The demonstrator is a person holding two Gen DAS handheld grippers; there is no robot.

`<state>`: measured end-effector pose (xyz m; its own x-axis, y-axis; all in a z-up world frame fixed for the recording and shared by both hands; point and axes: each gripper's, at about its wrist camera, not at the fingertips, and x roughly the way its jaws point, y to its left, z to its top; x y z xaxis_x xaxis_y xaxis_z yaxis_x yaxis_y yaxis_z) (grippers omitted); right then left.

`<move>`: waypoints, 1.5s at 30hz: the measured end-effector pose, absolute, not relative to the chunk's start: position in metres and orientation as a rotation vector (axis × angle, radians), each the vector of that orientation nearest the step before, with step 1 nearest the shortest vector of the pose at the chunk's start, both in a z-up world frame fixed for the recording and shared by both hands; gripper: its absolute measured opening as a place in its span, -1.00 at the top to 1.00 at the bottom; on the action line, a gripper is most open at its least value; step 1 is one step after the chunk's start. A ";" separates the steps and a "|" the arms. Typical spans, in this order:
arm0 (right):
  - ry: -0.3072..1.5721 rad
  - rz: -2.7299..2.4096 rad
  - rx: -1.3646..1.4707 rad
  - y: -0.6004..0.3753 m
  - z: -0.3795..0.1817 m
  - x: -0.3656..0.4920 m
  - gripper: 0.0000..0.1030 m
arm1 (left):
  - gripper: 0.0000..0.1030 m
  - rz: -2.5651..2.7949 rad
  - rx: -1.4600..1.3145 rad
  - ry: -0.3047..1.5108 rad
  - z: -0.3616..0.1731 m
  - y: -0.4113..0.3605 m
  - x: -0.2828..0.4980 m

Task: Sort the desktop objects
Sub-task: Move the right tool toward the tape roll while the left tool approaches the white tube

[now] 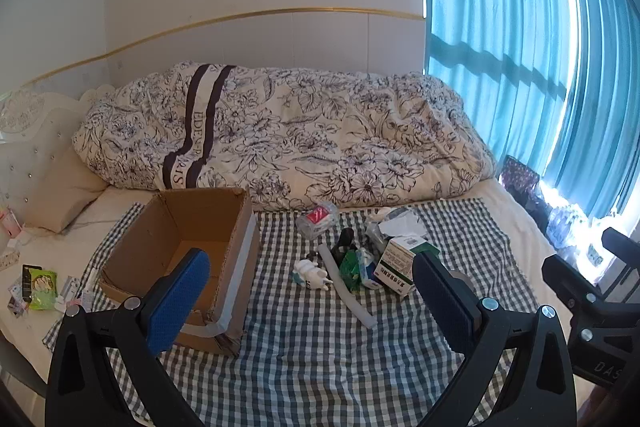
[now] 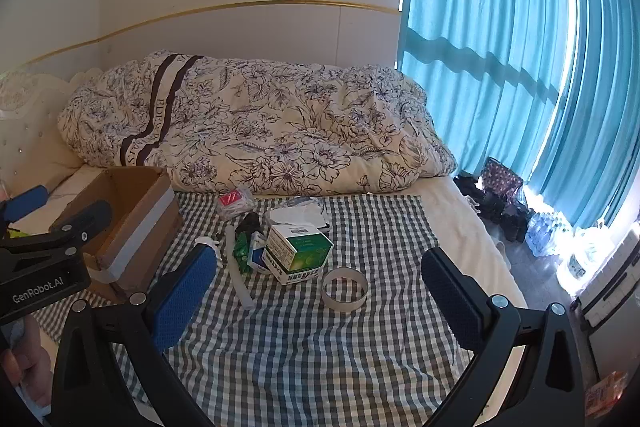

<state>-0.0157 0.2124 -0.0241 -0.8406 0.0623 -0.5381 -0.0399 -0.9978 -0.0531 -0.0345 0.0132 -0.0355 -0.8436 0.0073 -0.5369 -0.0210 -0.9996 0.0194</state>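
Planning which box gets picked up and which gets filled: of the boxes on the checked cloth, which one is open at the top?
The large brown cardboard box at the cloth's left edge: its top is open. The small green-and-white carton is closed.

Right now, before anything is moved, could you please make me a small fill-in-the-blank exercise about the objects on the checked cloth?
1. The cardboard box on the checked cloth stands open and looks ____ inside.
2. The tape ring lies nearest to the ____ gripper.
3. The green and white carton lies to the ____ of the cardboard box.
4. Both the left gripper and the right one have their jaws ____.

Missing words: empty; right; right; open
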 end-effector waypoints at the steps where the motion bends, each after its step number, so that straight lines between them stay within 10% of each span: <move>1: -0.055 2.963 -0.873 0.215 -0.028 -0.018 -0.99 | -1.00 2.998 -0.887 0.036 -0.040 0.014 -0.038; 39: -0.048 2.861 -1.261 0.266 -0.206 -0.140 -0.99 | -1.00 2.786 -1.349 0.013 -0.246 0.046 -0.182; 45: -0.019 2.866 -1.319 0.270 -0.227 -0.152 -0.58 | -0.88 2.741 -1.426 -0.001 -0.282 0.050 -0.197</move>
